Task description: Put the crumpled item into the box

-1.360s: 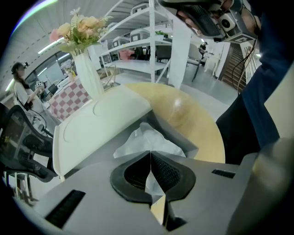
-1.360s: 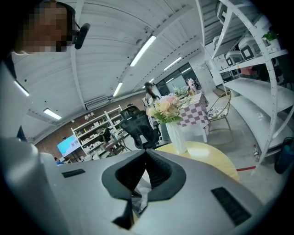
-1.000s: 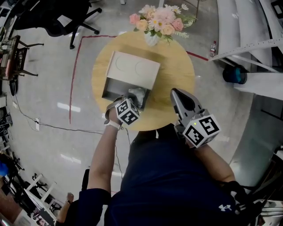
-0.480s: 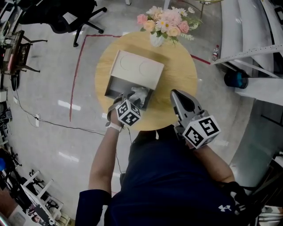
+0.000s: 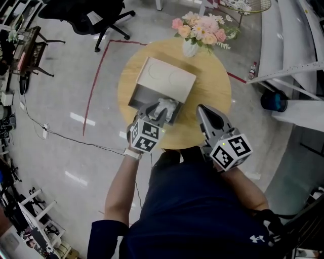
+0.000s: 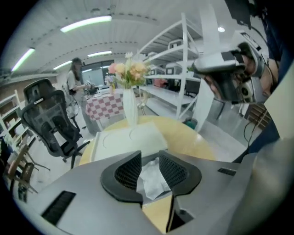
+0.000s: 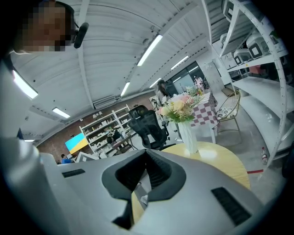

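Open at the left gripper: pads parted, having just sprung wide and then drawn in a little, and pressing on nothing. Framed in the gap, just below and beyond the tips: the crumpled item, white, touching neither pad. Lying inside the box, at the open end nearest this gripper. Stretching away past that: the box's pale flat lid panel, marked with two faint circles. Under it all, and spreading out on every side of the tips: the round wooden table. Farther ahead along the same line, at the table's far edge: a white vase of flowers, pink and cream, upright.

Off to the right of the left gripper, well apart from it: the right gripper, tips drawn together, gripping nothing, hovering over bare table beside the box.

Beyond the table, ahead and to the left: a black office chair on the grey floor, and a red tape line running along it.
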Available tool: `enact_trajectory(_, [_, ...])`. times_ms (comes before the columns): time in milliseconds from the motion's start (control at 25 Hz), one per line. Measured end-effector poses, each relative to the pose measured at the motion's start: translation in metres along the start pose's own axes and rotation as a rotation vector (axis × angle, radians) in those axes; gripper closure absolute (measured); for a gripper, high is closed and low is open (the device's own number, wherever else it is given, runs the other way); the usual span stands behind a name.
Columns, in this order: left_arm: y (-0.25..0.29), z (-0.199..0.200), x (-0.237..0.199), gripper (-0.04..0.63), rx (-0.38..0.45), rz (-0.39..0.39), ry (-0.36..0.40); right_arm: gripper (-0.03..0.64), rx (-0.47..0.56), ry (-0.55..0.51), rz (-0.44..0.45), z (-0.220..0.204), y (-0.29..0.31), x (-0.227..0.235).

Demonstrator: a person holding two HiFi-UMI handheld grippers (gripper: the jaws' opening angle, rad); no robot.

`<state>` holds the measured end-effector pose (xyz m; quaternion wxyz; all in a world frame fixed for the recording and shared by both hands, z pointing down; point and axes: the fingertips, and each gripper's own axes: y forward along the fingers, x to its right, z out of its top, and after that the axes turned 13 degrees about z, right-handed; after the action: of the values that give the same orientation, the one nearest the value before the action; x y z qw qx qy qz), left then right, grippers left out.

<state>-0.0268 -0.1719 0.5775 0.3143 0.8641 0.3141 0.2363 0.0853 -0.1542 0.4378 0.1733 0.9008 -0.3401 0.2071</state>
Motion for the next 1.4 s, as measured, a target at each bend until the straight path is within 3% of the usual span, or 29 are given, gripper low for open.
enact_trajectory(280, [-0.067,0.058,-0.007,0.506,0.220,0.070,-0.168,0.612,0.014,-0.026,0.030,0.000,-0.006,-0.021])
enact_trajectory(560, [-0.120,0.089,0.011,0.515,0.322,0.025,-0.301,0.612,0.025,-0.032,0.041,-0.003,-0.017,-0.037])
enact_trajectory(960, [-0.173,0.117,0.008,0.525,0.446,0.068,-0.347,0.612,0.053,-0.073,0.075,0.010,-0.018,-0.055])
enact_trajectory(1400, [-0.220,0.148,-0.018,0.571,0.618,0.184,-0.358,0.612,0.121,-0.234,0.111,0.055,-0.017,-0.087])
